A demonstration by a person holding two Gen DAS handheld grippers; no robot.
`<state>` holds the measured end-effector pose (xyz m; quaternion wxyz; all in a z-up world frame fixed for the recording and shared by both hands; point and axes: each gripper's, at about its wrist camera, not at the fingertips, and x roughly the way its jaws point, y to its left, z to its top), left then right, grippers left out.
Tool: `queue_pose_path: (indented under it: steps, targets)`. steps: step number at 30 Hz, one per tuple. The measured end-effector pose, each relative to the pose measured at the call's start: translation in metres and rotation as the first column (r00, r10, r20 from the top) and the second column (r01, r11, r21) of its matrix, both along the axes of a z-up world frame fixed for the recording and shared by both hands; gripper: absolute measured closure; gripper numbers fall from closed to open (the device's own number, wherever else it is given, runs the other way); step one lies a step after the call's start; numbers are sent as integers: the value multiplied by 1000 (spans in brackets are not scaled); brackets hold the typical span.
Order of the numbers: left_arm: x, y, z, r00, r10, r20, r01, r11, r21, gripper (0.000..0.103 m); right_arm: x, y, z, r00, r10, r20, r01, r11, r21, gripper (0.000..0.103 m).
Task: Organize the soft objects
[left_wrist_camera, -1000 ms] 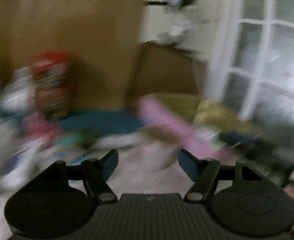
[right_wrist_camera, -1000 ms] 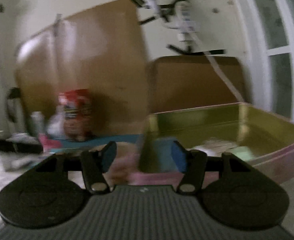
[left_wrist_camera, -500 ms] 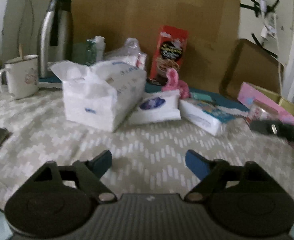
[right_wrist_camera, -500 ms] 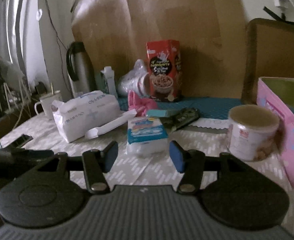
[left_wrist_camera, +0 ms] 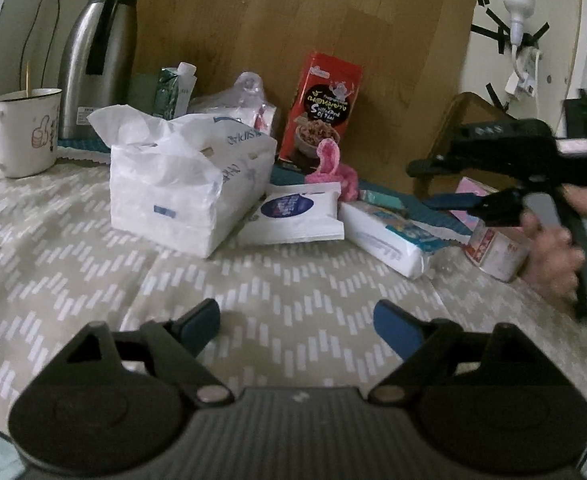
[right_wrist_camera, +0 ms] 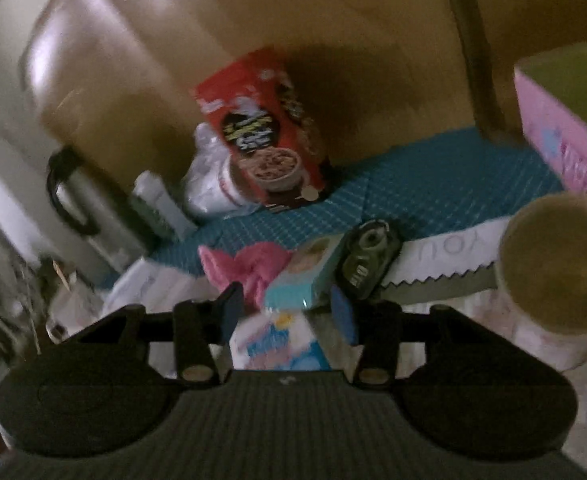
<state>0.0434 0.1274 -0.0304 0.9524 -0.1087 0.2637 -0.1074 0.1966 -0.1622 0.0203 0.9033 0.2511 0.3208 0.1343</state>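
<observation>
Tissue pack (right_wrist_camera: 279, 340): white, blue print, flat on tabletop (left_wrist_camera: 293, 288), lower centre. Right gripper (right_wrist_camera: 289, 312) tilted down over it, jaws closing, pack between, not yet pinched. Left gripper (left_wrist_camera: 297, 318) low, jaws opening wide, empty.

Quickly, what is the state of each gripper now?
Left gripper: open, nothing between the jaws, which have just been opening.
Right gripper: open around the tissue pack, jaws just closing, pads not yet pressing.

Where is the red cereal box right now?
In the left wrist view the red cereal box stands upright at the back, against the brown board, behind the pink soft toy.
</observation>
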Motion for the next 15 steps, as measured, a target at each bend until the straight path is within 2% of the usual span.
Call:
queue_pose_path:
  steps: [3, 8, 9, 10, 11, 15]
  targets:
    - [-1, 0, 1, 1000, 0, 0, 0, 1000, -2, 16, 19, 10, 2, 999, 6, -35, -7, 1000, -27, 50]
    - [0, 3, 1, 1000, -9, 1, 9, 1000, -13, 14, 36, 44, -3, 996, 65, -69, -77, 979, -188, 44]
    - [0, 3, 1, 1000, -10, 1, 10, 1000, -16, 14, 40, 48, -7, 995, 65, -76, -80, 972, -221, 44]
    - [0, 3, 1, 1000, -10, 1, 10, 1000, -18, 14, 44, 53, -11, 995, 67, -78, -85, 962, -260, 50]
    - [-1, 2, 2, 1000, -8, 1, 8, 1000, -18, 14, 45, 53, -13, 995, 65, -75, -83, 958, -274, 54]
    - [0, 3, 2, 1000, -9, 1, 9, 1000, -17, 14, 27, 29, 0, 998, 58, -15, -60, 974, -220, 59]
